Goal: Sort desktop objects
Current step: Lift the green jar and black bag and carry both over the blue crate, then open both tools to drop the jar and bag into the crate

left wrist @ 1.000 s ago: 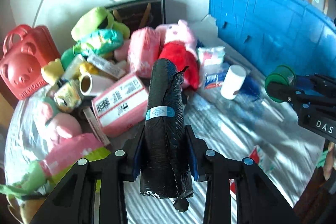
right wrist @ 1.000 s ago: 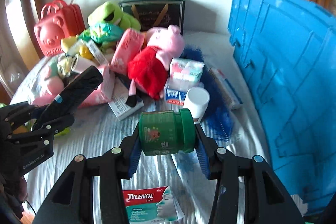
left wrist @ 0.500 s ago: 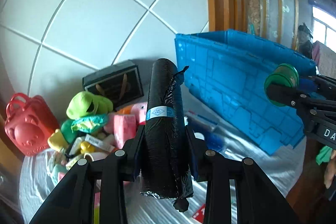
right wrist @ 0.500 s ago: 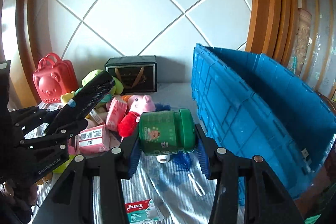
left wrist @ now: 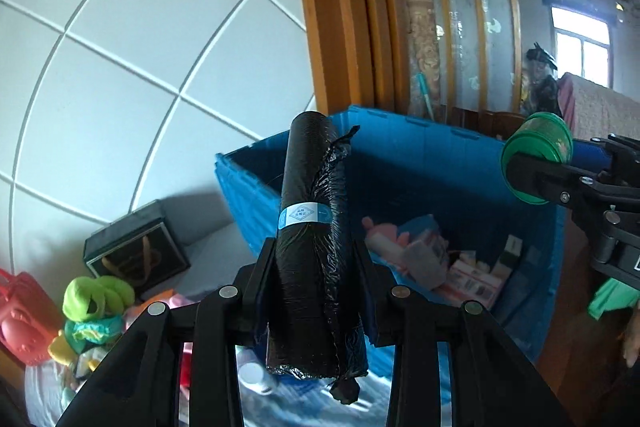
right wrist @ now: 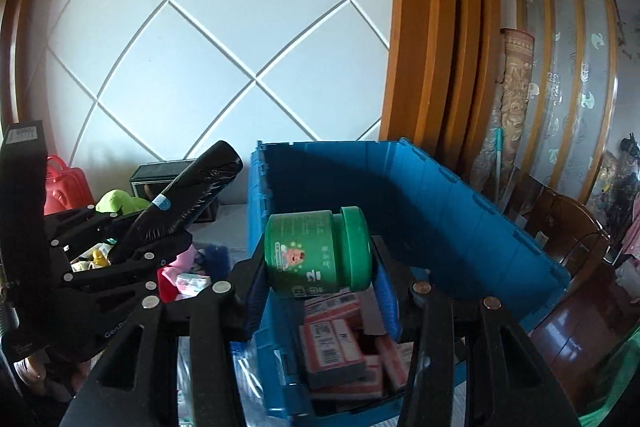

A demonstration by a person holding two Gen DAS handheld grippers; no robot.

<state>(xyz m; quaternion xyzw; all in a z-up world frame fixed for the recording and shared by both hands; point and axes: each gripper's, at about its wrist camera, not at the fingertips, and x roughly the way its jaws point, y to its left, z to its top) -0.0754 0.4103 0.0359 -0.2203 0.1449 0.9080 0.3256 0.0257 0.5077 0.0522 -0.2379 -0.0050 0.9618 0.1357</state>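
Observation:
My left gripper [left wrist: 314,267] is shut on a black roll of bin bags [left wrist: 312,227] with a blue label, held up at the near rim of the blue crate [left wrist: 440,163]. It also shows in the right wrist view [right wrist: 188,203]. My right gripper [right wrist: 320,279] is shut on a green jar [right wrist: 316,251] lying sideways, held over the open blue crate [right wrist: 460,211]. The jar shows at the right in the left wrist view [left wrist: 536,155]. Red and white boxes [right wrist: 336,343] lie in the crate.
Left of the crate lie a pile of soft toys with a green frog [left wrist: 96,299], a red bear-face case [left wrist: 20,311] and a black gift box [left wrist: 136,251]. A white tiled wall and a wooden frame [right wrist: 436,27] stand behind.
Both grippers have risen from the table and moved right toward the crate, each still holding its object. The crate's inside has come into view.

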